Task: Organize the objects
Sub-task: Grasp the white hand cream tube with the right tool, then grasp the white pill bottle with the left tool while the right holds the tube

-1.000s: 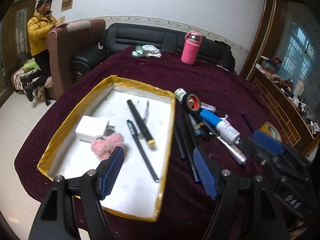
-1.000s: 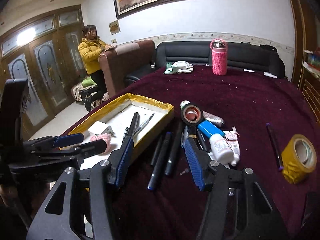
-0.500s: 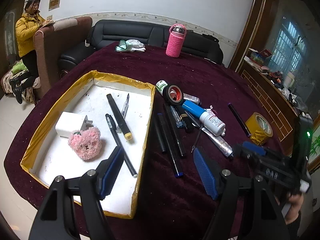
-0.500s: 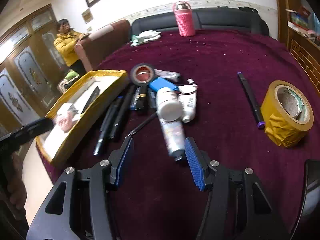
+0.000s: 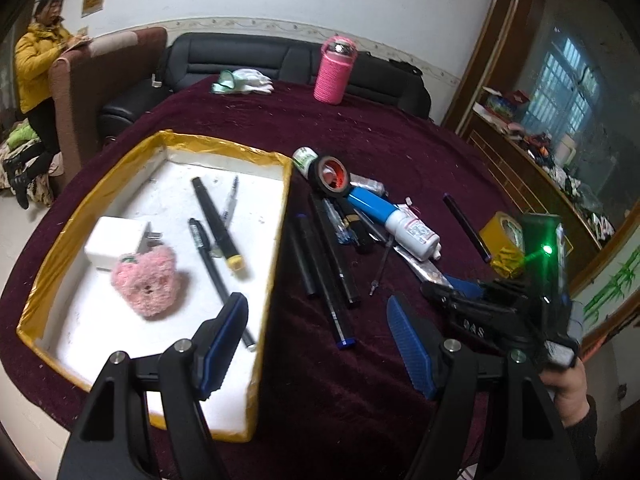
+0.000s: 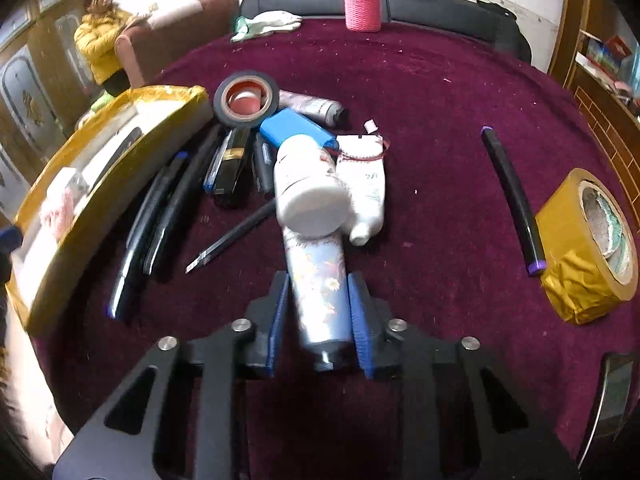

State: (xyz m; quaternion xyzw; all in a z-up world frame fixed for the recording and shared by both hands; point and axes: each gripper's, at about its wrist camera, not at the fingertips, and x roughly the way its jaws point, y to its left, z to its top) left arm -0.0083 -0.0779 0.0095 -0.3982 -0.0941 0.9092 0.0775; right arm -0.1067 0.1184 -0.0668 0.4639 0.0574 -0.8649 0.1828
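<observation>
A silver tube (image 6: 320, 280) lies on the maroon tablecloth, its far end under a white bottle (image 6: 310, 184) with a blue cap. My right gripper (image 6: 318, 280) is closing its jaws on the tube's near end, and both blue pads touch its sides. In the left wrist view that gripper (image 5: 444, 288) reaches in from the right. My left gripper (image 5: 316, 304) hangs open and empty over the near right rim of the gold-edged tray (image 5: 282, 208). The tray holds a pink plush (image 5: 146, 280), a white charger (image 5: 114, 242) and some pens.
Black pens (image 5: 328, 256) lie beside the tray, with a black tape roll (image 6: 246, 100) behind them. A yellow tape roll (image 6: 584, 240) and a purple-capped marker (image 6: 510, 196) sit at the right. A pink bottle (image 5: 334, 70) and gloves (image 5: 244, 80) stand far back. A person (image 5: 38, 52) sits far left.
My right gripper dropped toward the pile, came over the silver tube and narrowed its jaws from wide open onto it. The left gripper stayed open and barely shifted.
</observation>
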